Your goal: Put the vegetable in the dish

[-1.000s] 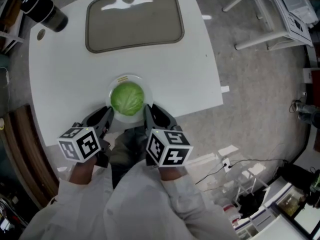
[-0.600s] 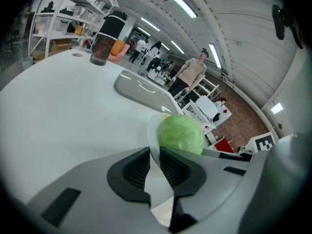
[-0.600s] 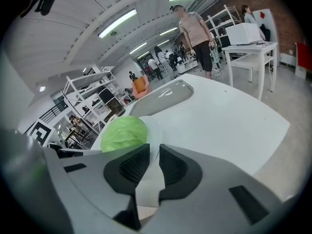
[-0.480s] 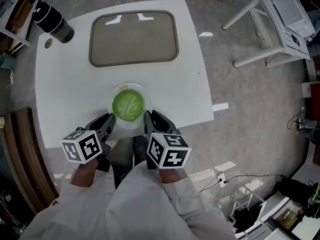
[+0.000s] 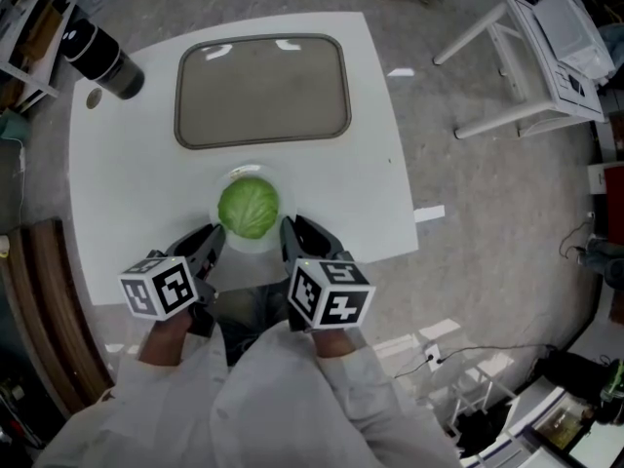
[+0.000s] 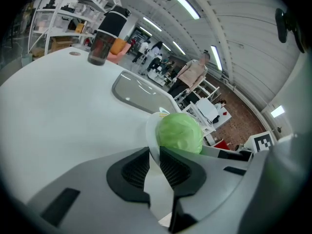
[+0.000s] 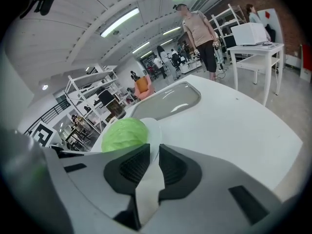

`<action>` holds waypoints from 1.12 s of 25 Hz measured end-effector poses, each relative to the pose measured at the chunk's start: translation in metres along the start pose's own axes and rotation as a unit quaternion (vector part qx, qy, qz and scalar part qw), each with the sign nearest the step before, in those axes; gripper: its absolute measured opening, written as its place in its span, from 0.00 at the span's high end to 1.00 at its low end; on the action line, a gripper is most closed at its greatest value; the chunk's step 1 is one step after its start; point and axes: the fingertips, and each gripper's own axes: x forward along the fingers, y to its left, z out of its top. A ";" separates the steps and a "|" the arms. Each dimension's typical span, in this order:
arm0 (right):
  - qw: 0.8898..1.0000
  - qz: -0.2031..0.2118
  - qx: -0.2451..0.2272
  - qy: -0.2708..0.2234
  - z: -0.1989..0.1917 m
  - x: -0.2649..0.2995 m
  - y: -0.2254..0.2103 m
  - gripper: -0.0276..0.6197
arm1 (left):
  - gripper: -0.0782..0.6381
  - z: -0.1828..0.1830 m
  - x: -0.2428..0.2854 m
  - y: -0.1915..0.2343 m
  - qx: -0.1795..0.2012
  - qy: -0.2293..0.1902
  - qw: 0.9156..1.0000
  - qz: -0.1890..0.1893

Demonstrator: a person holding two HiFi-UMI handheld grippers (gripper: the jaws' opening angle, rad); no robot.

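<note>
Vegetable [image 5: 249, 209] in dish [image 5: 237, 175] near front edge of table [image 5: 127, 198], tray [image 5: 261, 91] behind it, flask [image 5: 100, 55] at far-left corner

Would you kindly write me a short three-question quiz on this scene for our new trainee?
1. True or false: the cabbage lies on the tray.
2. What does the left gripper clamp? A) the rim of the dish B) the cabbage C) nothing
3. Fill in: seen from the head view, the dark tumbler stands at the far ____ corner of the table.

Key: 1 false, it sits in the dish, nearer the person than the tray; 2 A; 3 left.
</note>
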 end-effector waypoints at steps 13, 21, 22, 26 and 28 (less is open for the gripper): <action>1.000 -0.014 -0.018 -0.022 0.084 0.050 0.001 0.86 | 0.81 0.092 0.038 0.001 0.014 -0.010 1.000 -0.012; 0.999 -0.011 -0.028 -0.021 0.124 0.081 0.001 0.85 | 0.81 0.142 0.058 0.005 0.021 -0.025 0.999 -0.011; 0.999 -0.013 -0.029 -0.021 0.127 0.085 0.002 0.85 | 0.81 0.145 0.059 0.006 0.021 -0.026 0.999 -0.012; 0.999 -0.017 -0.030 -0.018 0.141 0.098 0.002 0.86 | 0.81 0.159 0.066 0.010 0.020 -0.029 0.999 -0.013; 0.999 -0.017 -0.029 -0.016 0.147 0.103 0.001 0.86 | 0.81 0.165 0.070 0.010 0.016 -0.031 0.999 -0.014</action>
